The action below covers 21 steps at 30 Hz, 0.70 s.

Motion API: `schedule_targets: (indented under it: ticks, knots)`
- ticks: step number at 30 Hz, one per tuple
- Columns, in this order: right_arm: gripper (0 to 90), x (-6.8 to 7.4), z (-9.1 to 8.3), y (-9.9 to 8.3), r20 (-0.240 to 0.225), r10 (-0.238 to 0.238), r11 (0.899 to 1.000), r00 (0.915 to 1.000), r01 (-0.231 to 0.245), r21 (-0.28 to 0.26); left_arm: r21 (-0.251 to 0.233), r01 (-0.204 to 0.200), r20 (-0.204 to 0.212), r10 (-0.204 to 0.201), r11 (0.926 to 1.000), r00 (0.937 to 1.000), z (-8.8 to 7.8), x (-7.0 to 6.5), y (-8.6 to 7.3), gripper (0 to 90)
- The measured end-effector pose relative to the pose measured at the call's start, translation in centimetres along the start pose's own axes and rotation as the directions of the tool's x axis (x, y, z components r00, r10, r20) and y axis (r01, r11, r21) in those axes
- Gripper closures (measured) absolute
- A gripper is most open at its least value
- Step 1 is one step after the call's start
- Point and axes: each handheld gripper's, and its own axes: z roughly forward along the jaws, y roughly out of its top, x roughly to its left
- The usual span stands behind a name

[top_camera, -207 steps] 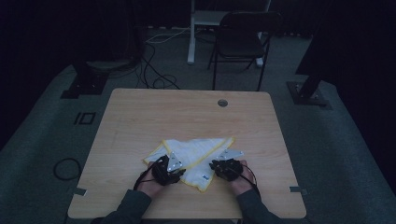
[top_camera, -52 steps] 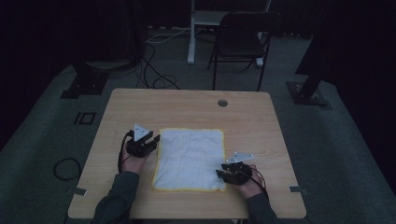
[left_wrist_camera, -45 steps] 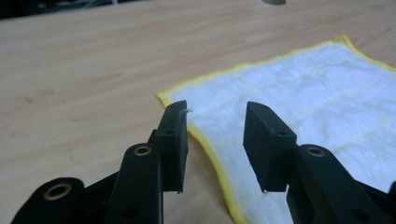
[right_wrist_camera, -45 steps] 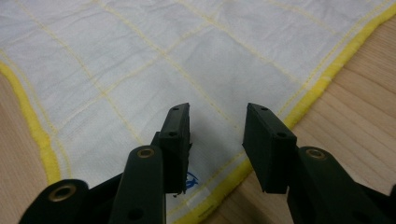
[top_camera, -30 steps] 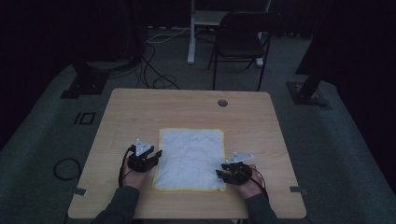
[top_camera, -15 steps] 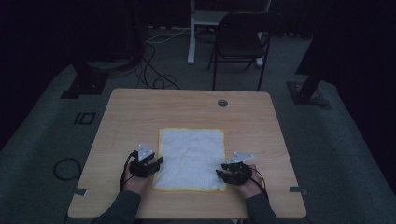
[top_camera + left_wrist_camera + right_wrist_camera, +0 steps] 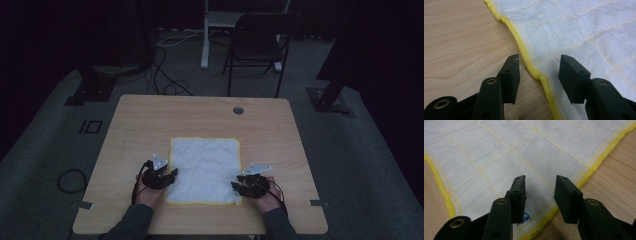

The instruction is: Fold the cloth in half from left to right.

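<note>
With the white quilted cloth with yellow hem [image 7: 204, 170] spread flat at centre frame on the light wooden table [image 7: 150, 120], the left gripper [image 7: 539, 71], jaws just opened wide astride the hem, and the half-open, empty right gripper [image 7: 540, 195] probably need to pinch the near corners next.

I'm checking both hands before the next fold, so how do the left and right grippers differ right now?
The left gripper straddles the cloth's yellow side hem, one finger over wood; the right gripper sits at the near corner, over white fabric. The left's fingers have just been opening; the right's gap looks narrower. Both are open and grip nothing.
</note>
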Motion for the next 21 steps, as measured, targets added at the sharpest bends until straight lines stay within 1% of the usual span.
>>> schedule_targets:
  ticks: [1, 5, 7, 11, 14, 16, 18, 20, 21]
  knots:
    - [60.9, 0.02, 0.0, 0.0, 0.001, 0.001, 1.0, 1.0, -0.001, 0.001, 0.001, -0.009, -0.002, 0.009, 1.0, 1.0, 0.05, -0.16, 0.04, 51.7]
    - [60.8, 0.04, 0.0, 0.0, 0.002, 0.001, 1.0, 1.0, -0.001, 0.001, 0.001, -0.007, -0.009, 0.007, 1.0, 0.9999, 0.1, -0.42, 0.07, 51.9]
    - [60.8, 0.05, 0.0, 0.01, 0.002, 0.001, 1.0, 1.0, -0.001, 0.001, 0.0, -0.012, -0.003, 0.012, 0.9999, 0.9999, 0.07, -0.53, 0.04, 53.9]
    - [60.8, 0.04, 0.01, 0.0, 0.001, 0.001, 1.0, 1.0, -0.001, 0.0, -0.002, -0.019, 0.013, 0.019, 0.9998, 0.9997, 0.02, -0.76, 0.04, 63.2]
    - [60.7, 0.0, 0.01, 0.0, 0.0, -0.001, 1.0, 1.0, 0.001, -0.001, 0.005, -0.022, 0.037, 0.022, 0.9997, 0.9991, 0.0, -1.01, 0.13, 75.5]
    - [60.7, 0.0, 0.01, 0.0, -0.001, 0.0, 1.0, 1.0, 0.0, -0.001, 0.003, -0.021, 0.047, 0.021, 0.9998, 0.9987, 0.0, -1.1, 0.1, 81.4]
    - [60.7, 0.0, 0.02, 0.0, -0.001, 0.0, 1.0, 1.0, 0.0, -0.001, 0.007, -0.018, 0.054, 0.018, 0.9998, 0.9984, 0.0, -1.06, 0.15, 83.8]
    - [60.6, 0.0, 0.01, -0.01, -0.001, 0.002, 1.0, 1.0, -0.002, -0.003, 0.008, -0.014, 0.052, 0.014, 0.9999, 0.9985, -0.03, -0.92, 0.16, 85.6]
    - [60.6, 0.0, 0.01, -0.01, -0.001, 0.002, 1.0, 1.0, -0.002, -0.003, 0.012, -0.003, 0.052, 0.003, 0.9999, 0.9986, -0.13, -0.6, 0.13, 86.0]
